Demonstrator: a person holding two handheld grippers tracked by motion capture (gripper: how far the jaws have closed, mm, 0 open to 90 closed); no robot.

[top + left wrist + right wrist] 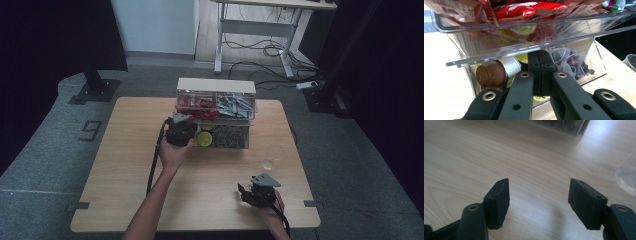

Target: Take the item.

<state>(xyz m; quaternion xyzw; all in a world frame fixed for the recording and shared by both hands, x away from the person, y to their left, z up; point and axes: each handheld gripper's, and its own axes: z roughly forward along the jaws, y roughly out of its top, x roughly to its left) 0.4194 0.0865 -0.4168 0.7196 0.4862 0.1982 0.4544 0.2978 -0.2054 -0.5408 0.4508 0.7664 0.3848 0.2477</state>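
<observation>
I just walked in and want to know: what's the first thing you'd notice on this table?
The clear plastic two-level organiser box at the far middle of the light wooden table stands out, with shiny red packets in its top tray and a brown coffee capsule below. The left tongs are shut right at its lower compartment. The right tongs are open over bare wood, beside a clear plastic cup.

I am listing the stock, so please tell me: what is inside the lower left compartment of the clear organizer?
In the lower left compartment lie coffee capsules: a brown capsule, a white capsule and yellow-green capsules. The shut left gripper covers whatever is behind it.
</observation>
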